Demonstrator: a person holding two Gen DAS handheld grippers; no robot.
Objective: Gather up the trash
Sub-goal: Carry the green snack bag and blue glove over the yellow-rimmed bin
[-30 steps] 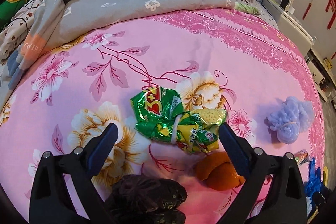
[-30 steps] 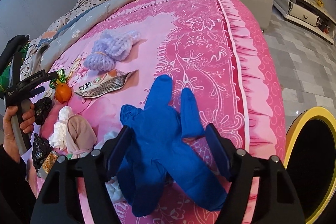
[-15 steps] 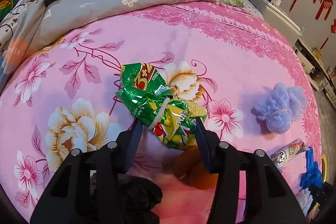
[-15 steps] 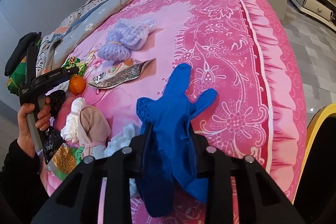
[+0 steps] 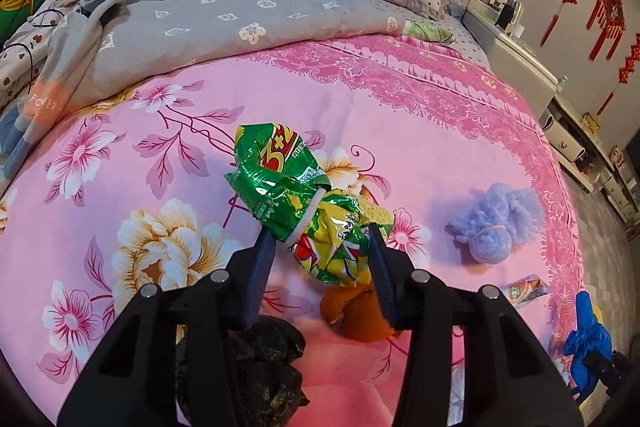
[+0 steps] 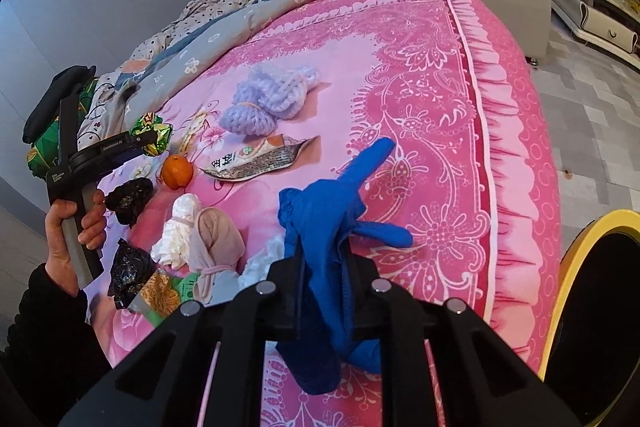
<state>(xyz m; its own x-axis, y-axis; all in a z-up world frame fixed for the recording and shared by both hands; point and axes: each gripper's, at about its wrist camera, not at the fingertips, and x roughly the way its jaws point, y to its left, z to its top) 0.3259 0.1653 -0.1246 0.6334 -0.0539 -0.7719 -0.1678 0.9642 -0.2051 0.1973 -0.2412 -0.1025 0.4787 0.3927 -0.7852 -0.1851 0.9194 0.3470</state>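
Note:
My left gripper (image 5: 320, 259) is shut on a crumpled green and yellow snack wrapper (image 5: 296, 199) and holds it above the pink bedspread (image 5: 360, 115). The wrapper (image 6: 154, 133) also shows in the right wrist view, in the left gripper (image 6: 154, 141). My right gripper (image 6: 324, 279) is shut on a blue rubber glove (image 6: 332, 219), lifted off the bed near its right edge. The glove (image 5: 586, 339) also shows at the lower right of the left wrist view.
On the bed lie an orange (image 6: 177, 171), a flat printed snack packet (image 6: 256, 159), a lilac knitted bundle (image 6: 268, 99), black plastic bags (image 6: 128, 201), white tissue (image 6: 178, 227) and a beige cloth bundle (image 6: 216, 247). A yellow-rimmed bin (image 6: 600, 307) stands at right.
Both grippers went from open to shut. The left closed on the green wrapper and lifted it. The right closed on the blue glove and raised it off the bed.

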